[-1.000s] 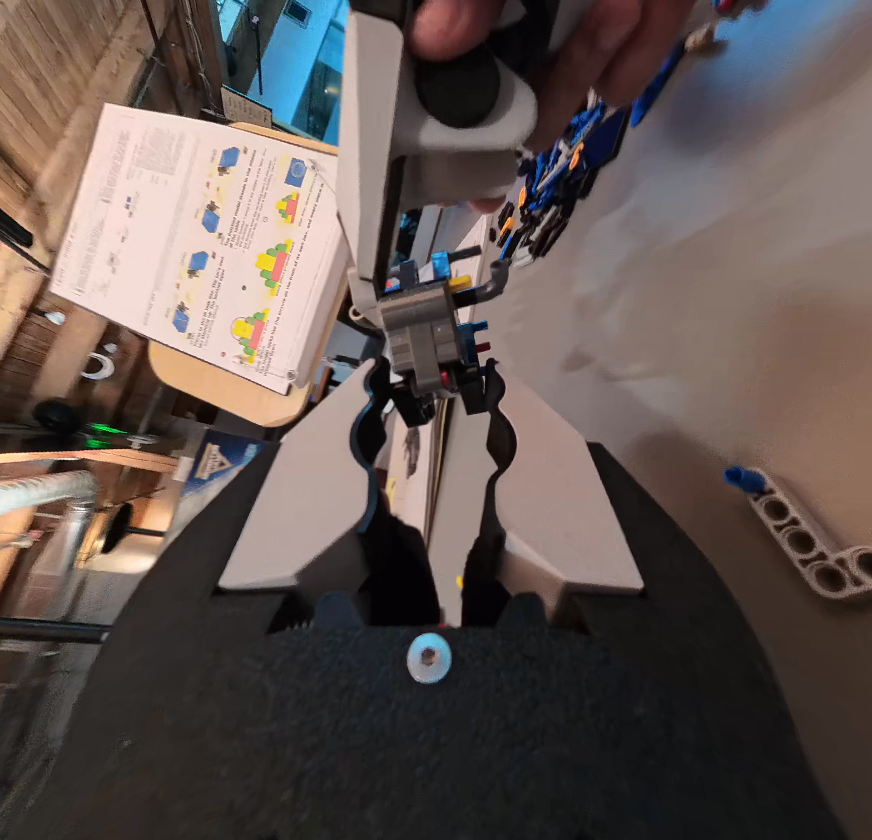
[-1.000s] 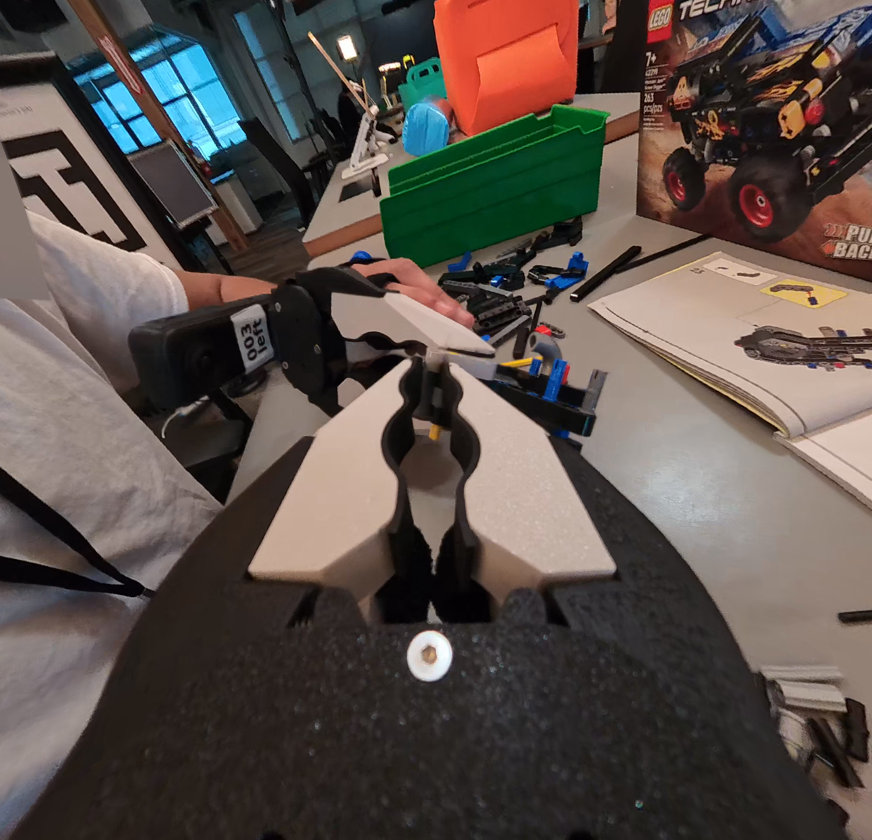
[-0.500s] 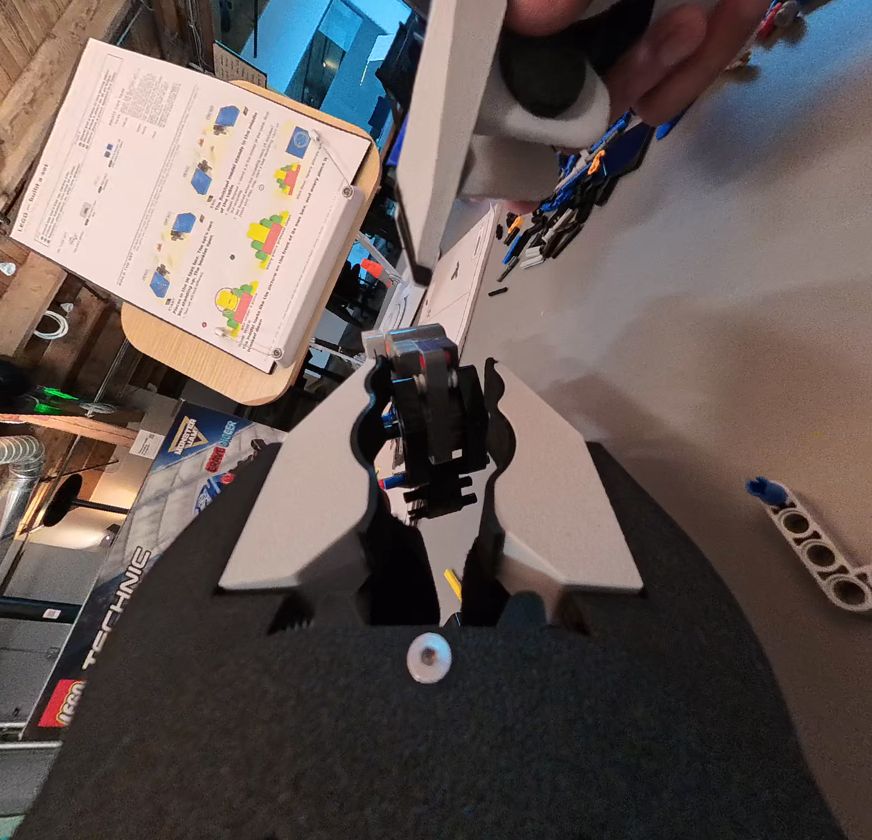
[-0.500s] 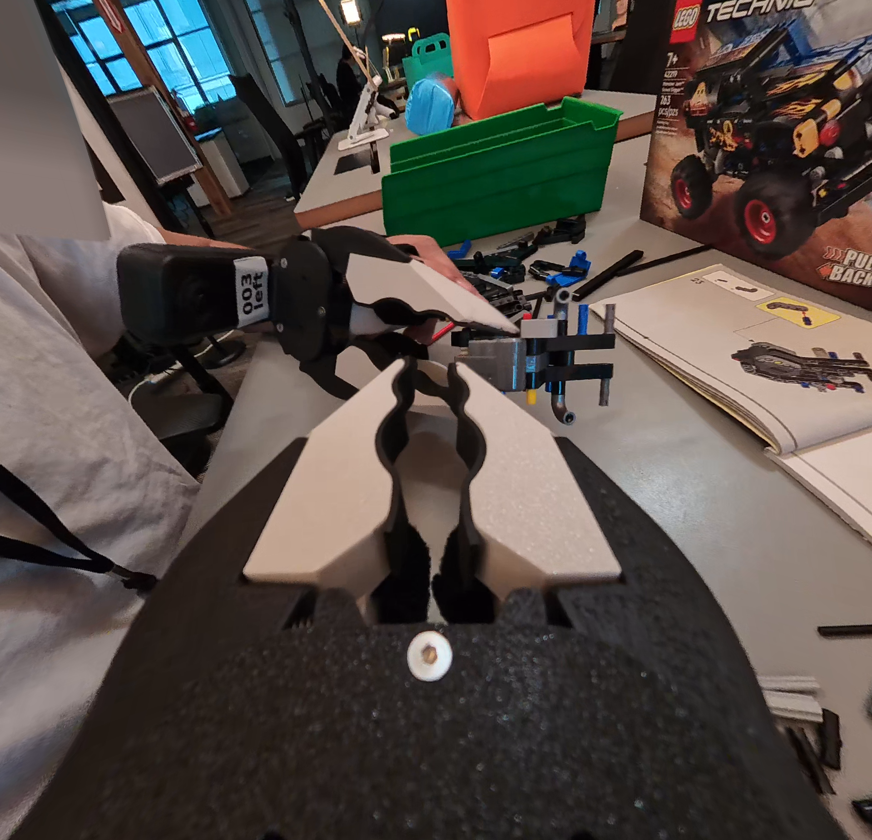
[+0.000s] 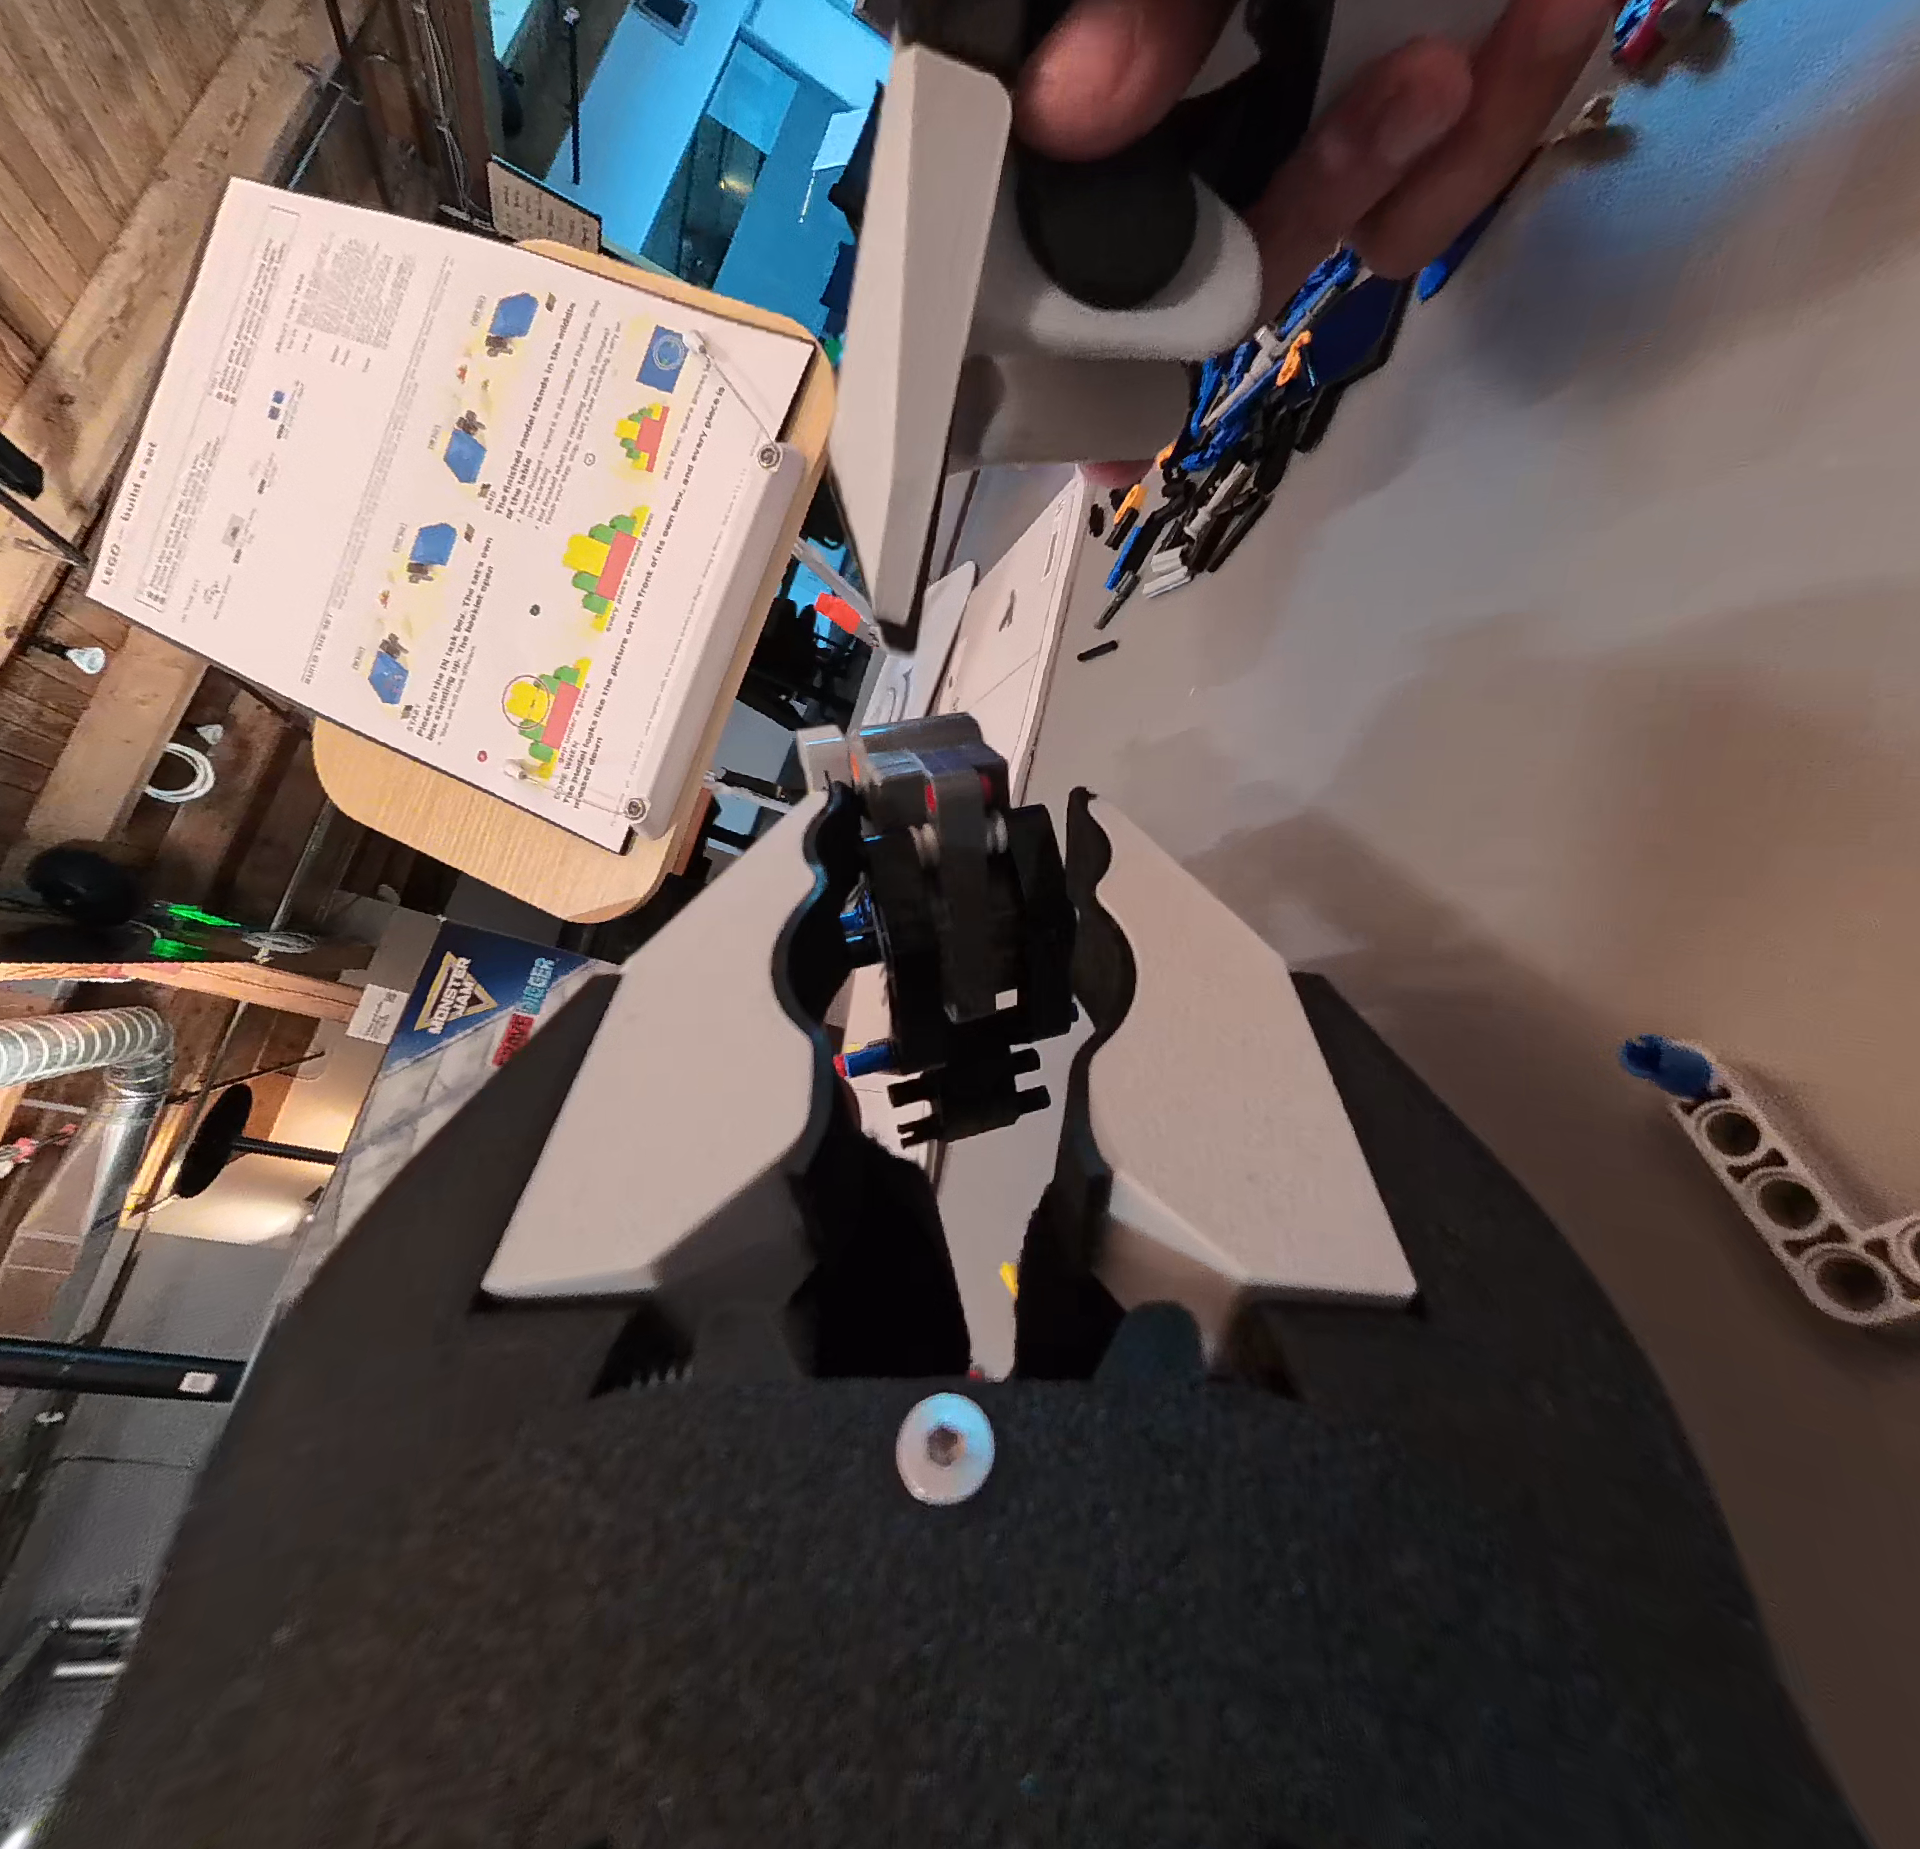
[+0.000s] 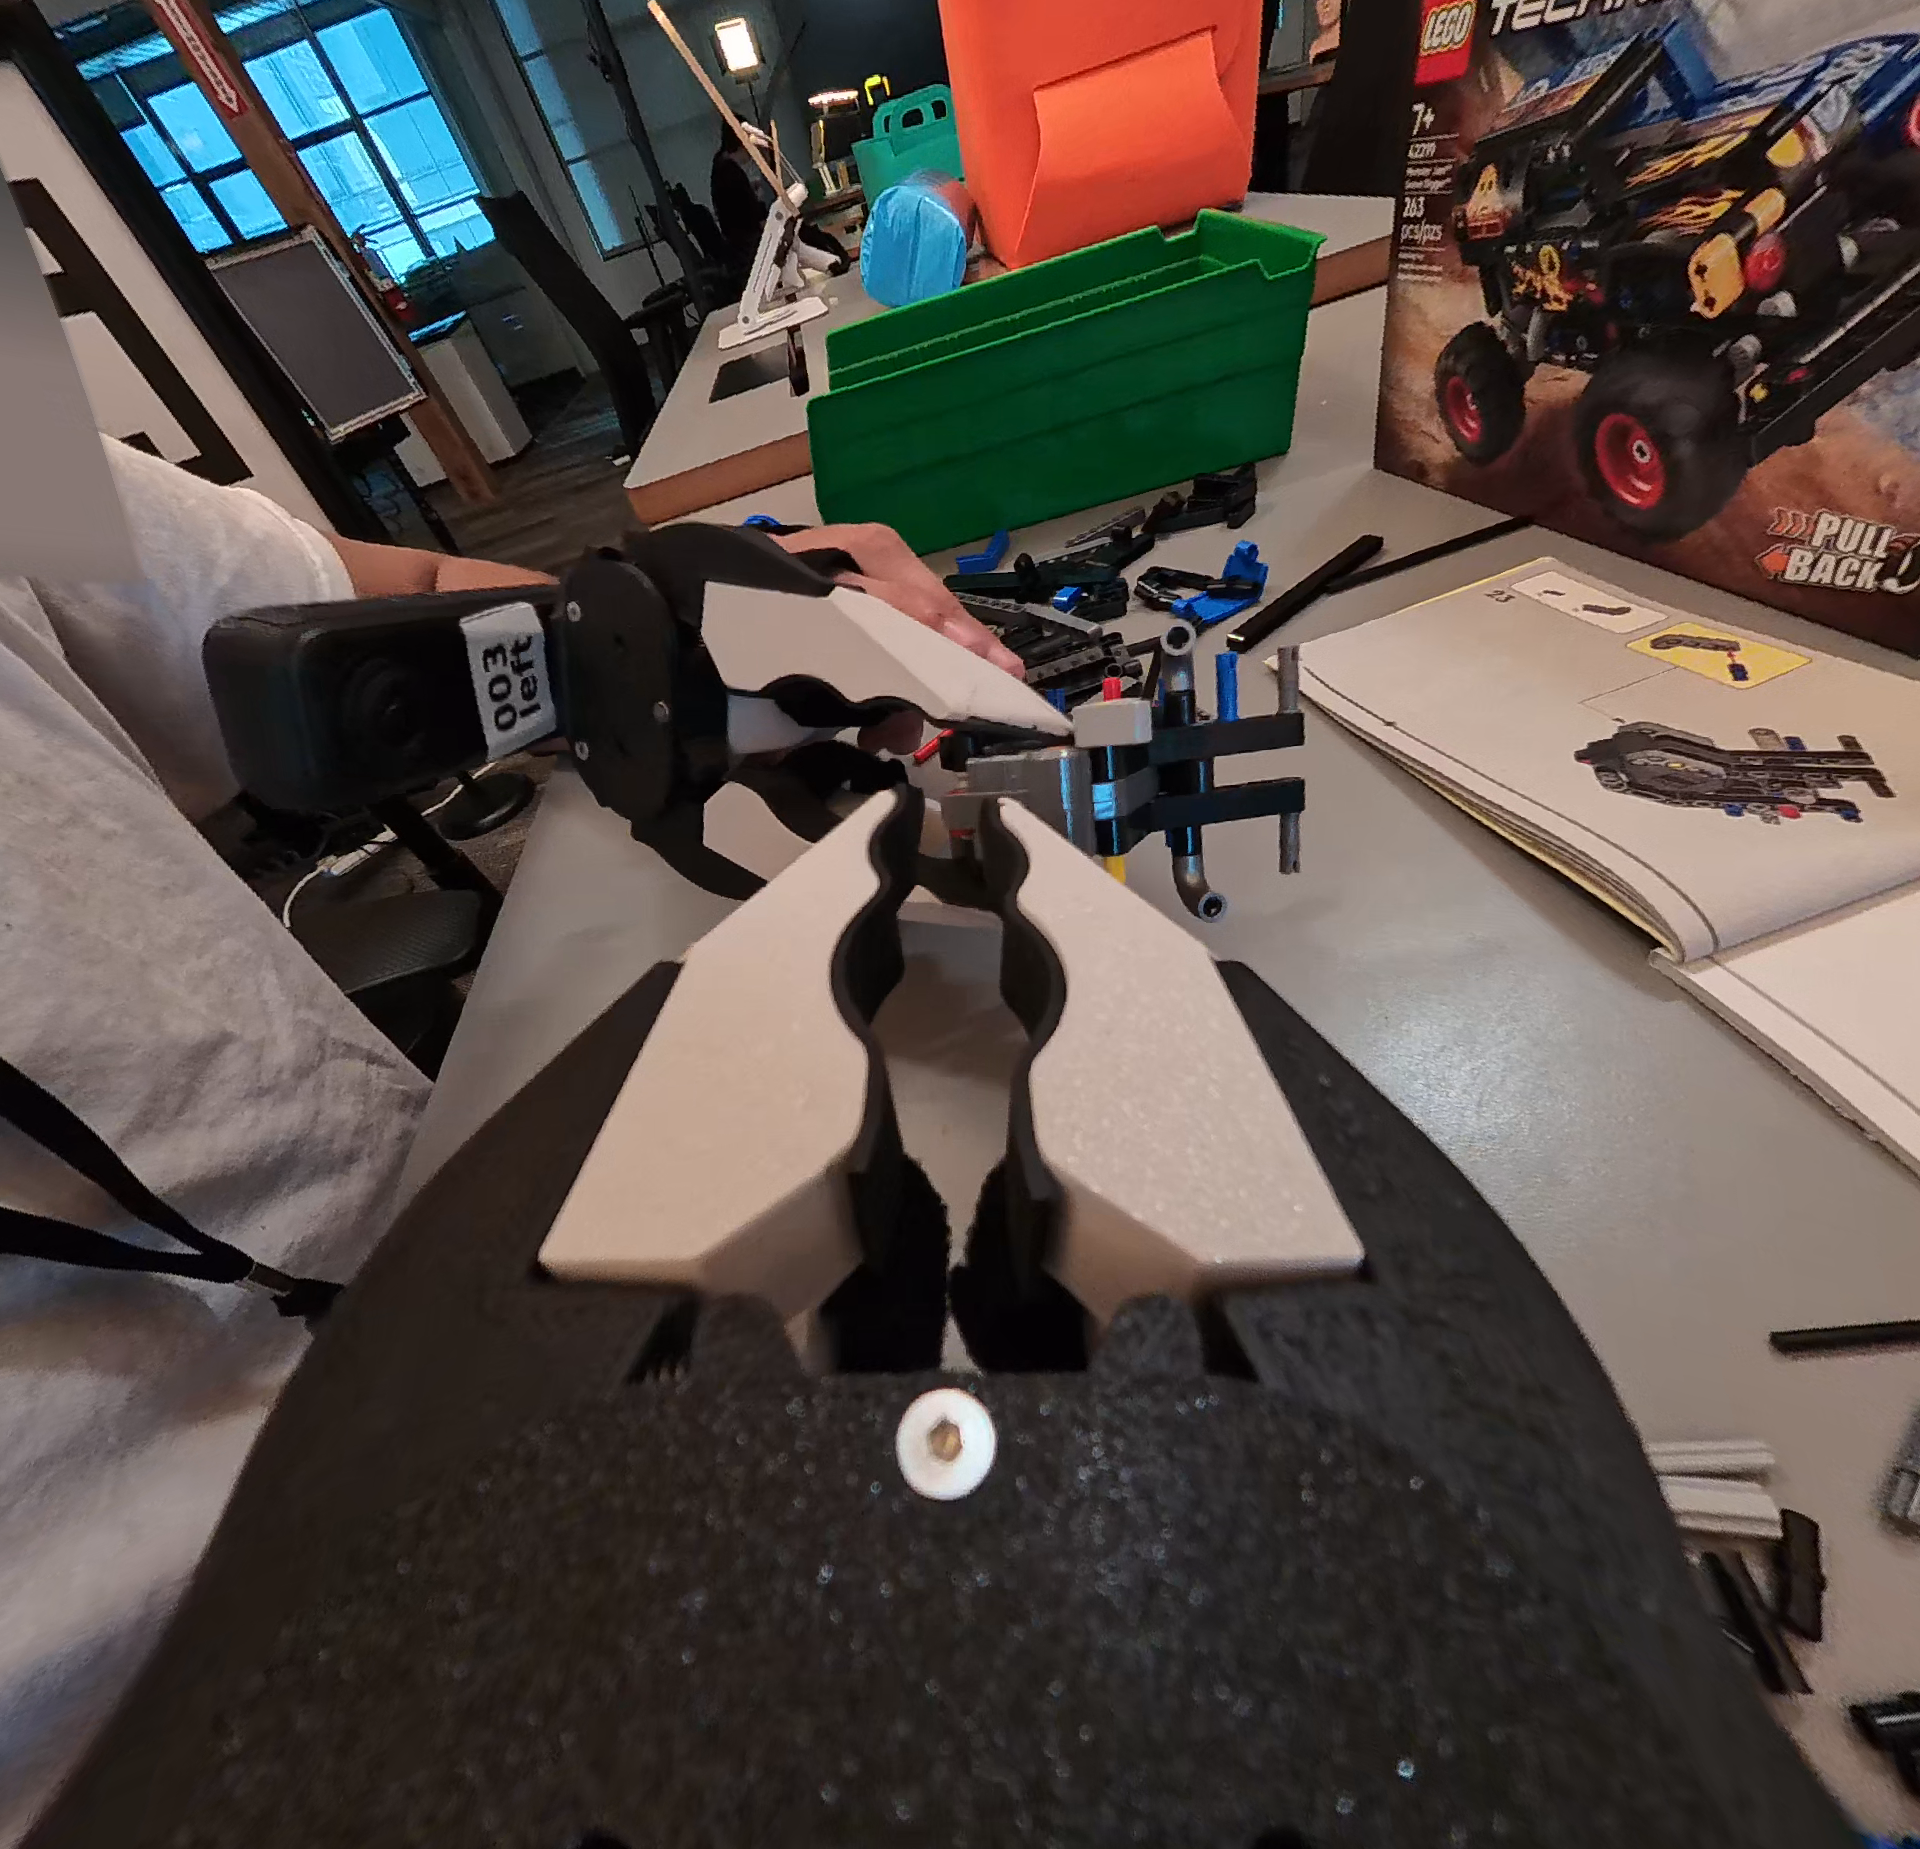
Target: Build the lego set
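My left gripper (image 5: 951, 812) is shut on a partly built black and grey assembly (image 5: 956, 916) with red and blue pins, held above the table. In the right wrist view the left gripper (image 6: 1039, 760) holds the assembly (image 6: 1143, 771) sideways, with black beams, grey axles and a bent grey tube sticking out to the right. My right gripper (image 6: 951, 812) is narrowly open and empty, its tips just short of the assembly's near grey end. In the left wrist view one right finger (image 5: 914, 345) hangs just above the assembly, apart from it.
An open instruction booklet (image 6: 1558, 760), the set's box (image 6: 1662, 241) and a green bin (image 6: 1060, 386) stand beyond. Loose black and blue parts (image 6: 1122, 573) lie by the bin, more at the near right (image 6: 1745, 1550). A white angled beam with a blue pin (image 5: 1787, 1207) lies on the table. Left and right tips are no more than a few centimetres apart.
The right gripper let go of the assembly and drew back, then came close to its end again. The left gripper turned the assembly so its beams point sideways.
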Action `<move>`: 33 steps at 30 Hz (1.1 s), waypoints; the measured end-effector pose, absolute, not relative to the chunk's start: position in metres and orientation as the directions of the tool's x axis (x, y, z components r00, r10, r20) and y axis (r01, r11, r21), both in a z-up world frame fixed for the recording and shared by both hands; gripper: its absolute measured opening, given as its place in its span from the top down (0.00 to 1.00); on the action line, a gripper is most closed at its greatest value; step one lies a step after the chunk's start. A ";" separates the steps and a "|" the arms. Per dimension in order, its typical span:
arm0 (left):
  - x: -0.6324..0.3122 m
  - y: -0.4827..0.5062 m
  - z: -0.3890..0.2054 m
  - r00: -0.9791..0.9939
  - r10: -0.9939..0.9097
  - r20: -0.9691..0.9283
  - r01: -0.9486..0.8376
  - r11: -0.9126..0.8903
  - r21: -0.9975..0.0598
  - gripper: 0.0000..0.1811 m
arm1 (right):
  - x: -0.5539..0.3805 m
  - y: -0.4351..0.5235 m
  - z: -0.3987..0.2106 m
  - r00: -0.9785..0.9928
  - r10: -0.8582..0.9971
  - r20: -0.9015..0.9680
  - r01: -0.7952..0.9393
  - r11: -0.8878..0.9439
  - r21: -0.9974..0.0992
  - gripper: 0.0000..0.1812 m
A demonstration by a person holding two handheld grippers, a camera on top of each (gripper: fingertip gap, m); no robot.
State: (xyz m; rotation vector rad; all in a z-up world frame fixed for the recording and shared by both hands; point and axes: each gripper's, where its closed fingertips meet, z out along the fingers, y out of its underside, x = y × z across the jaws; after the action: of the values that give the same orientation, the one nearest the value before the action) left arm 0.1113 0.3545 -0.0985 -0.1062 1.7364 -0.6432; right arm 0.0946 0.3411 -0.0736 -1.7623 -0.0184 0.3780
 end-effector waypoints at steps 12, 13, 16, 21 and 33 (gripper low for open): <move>0.108 0.351 -0.098 -0.253 -0.360 -0.898 0.290 0.857 -0.425 0.79 | 0.096 0.340 -0.073 0.945 0.216 -0.246 -0.196 -0.227 -0.954 0.94; 0.108 0.351 -0.098 -0.255 -0.360 -0.897 0.288 0.858 -0.426 0.79 | 0.096 0.340 -0.072 0.945 0.216 -0.244 -0.196 -0.225 -0.955 0.94; 0.108 0.351 -0.098 -0.253 -0.358 -0.899 0.287 0.859 -0.423 0.79 | 0.096 0.340 -0.072 0.945 0.216 -0.244 -0.194 -0.227 -0.954 0.94; 0.108 0.351 -0.098 -0.254 -0.358 -0.898 0.285 0.860 -0.423 0.79 | 0.096 0.340 -0.072 0.945 0.215 -0.245 -0.196 -0.227 -0.954 0.94; 0.108 0.352 -0.098 -0.253 -0.355 -0.900 0.288 0.860 -0.420 0.79 | 0.096 0.340 -0.073 0.945 0.216 -0.247 -0.196 -0.232 -0.953 0.95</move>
State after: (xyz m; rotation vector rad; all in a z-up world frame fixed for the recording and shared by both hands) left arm 0.1076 0.3515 -0.0984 -0.0515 1.7230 -0.6076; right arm 0.0960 0.3398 -0.0730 -1.7640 -0.0152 0.3821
